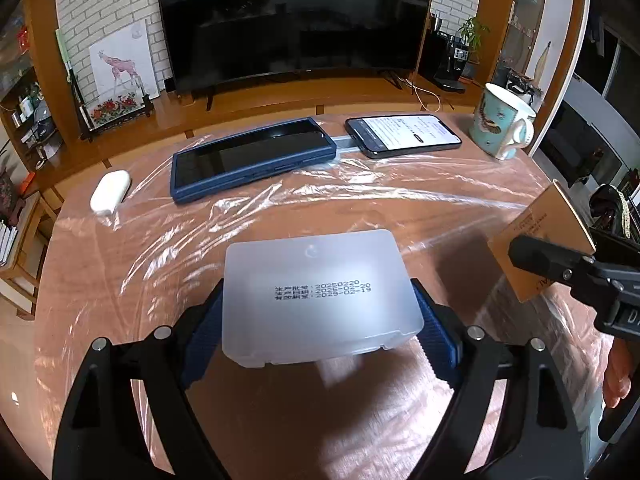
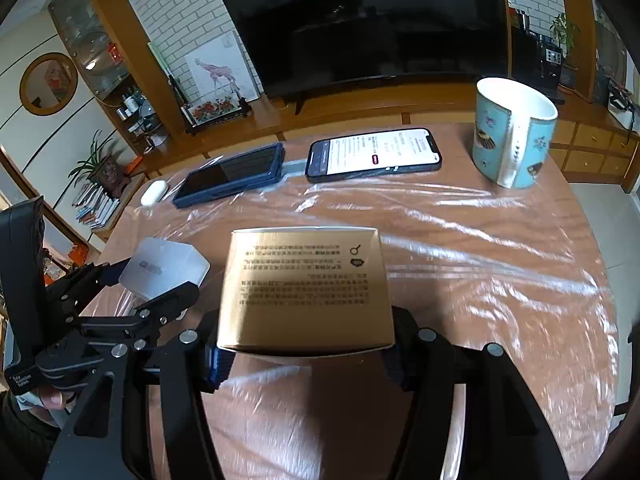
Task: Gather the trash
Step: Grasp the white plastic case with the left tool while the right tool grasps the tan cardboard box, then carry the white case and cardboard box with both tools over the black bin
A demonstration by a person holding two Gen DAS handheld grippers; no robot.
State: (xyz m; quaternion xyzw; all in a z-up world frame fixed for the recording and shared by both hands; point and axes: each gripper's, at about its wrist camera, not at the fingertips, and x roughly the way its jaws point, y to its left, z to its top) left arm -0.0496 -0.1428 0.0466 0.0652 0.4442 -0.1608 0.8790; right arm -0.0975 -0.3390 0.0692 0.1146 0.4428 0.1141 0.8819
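My left gripper (image 1: 320, 322) is shut on a translucent white plastic box (image 1: 320, 296) with a printed date, held above the round table. The box also shows in the right wrist view (image 2: 164, 266), left of centre. My right gripper (image 2: 306, 346) is shut on a gold cardboard box (image 2: 306, 288) with printed text, held above the table. That gold box shows in the left wrist view (image 1: 540, 236) at the right edge, to the right of the plastic box.
The table (image 1: 280, 420) is covered with clear plastic film. At its far side lie a white earbud case (image 1: 110, 192), a dark phone in a blue case (image 1: 252, 156), a lit phone (image 1: 404, 134) and a blue mug (image 2: 514, 132). A TV stands behind.
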